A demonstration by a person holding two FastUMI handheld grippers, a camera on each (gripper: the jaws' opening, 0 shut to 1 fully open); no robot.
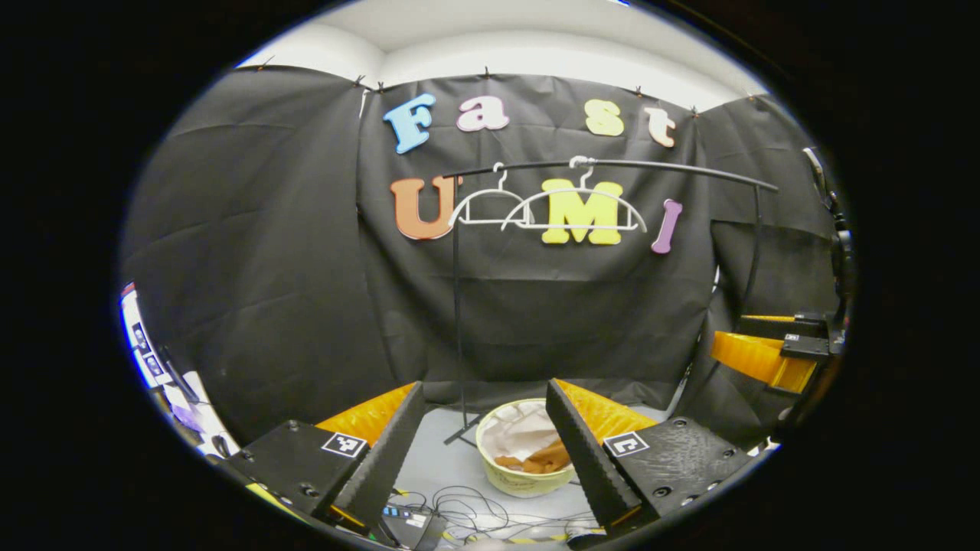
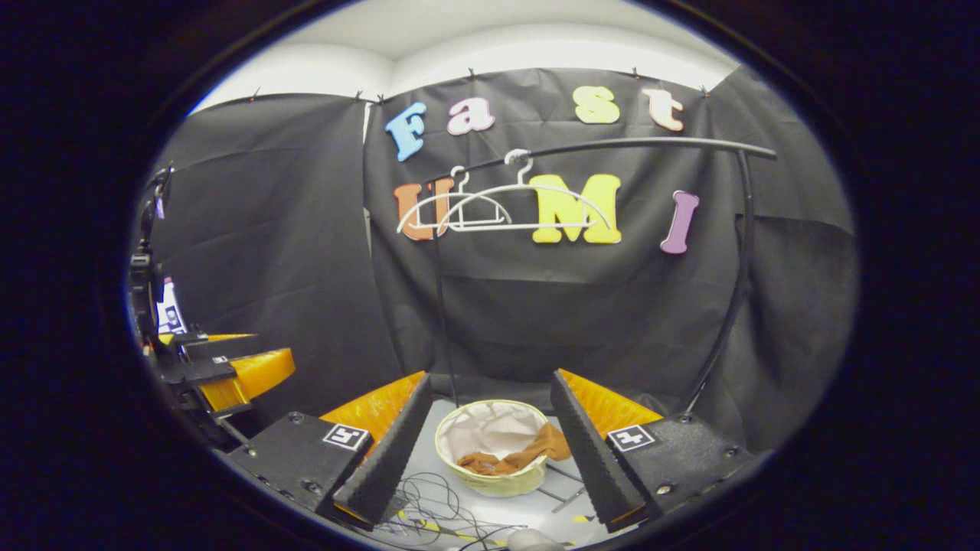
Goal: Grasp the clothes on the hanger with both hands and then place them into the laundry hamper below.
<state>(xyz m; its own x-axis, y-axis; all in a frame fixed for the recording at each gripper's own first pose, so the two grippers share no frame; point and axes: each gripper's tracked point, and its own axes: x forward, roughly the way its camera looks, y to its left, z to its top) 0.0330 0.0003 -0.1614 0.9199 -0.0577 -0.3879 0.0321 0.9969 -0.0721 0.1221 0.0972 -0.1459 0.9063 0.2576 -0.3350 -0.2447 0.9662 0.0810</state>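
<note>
1. The left gripper (image 1: 484, 448) hangs in the air with jaws spread wide, gripping nothing.
2. Two bare white hangers (image 1: 551, 207) hang on a black rail (image 1: 612, 165).
3. The clothes (image 1: 542, 458), a crumpled orange-brown garment, lie inside the round pale-yellow laundry hamper (image 1: 511, 480) on the floor, draped against its rim.
4. The right gripper (image 2: 490, 440) likewise has its jaws apart, empty.
5. Each gripper carries small square black-and-white marker tags; no readable brand shows.

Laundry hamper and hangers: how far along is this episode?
Looks finished. Both hangers hang bare on the rail, and brown clothes lie in the laundry hamper, partly draped over its rim. The left gripper and right gripper are open and hold nothing. Nothing looks left.
</note>
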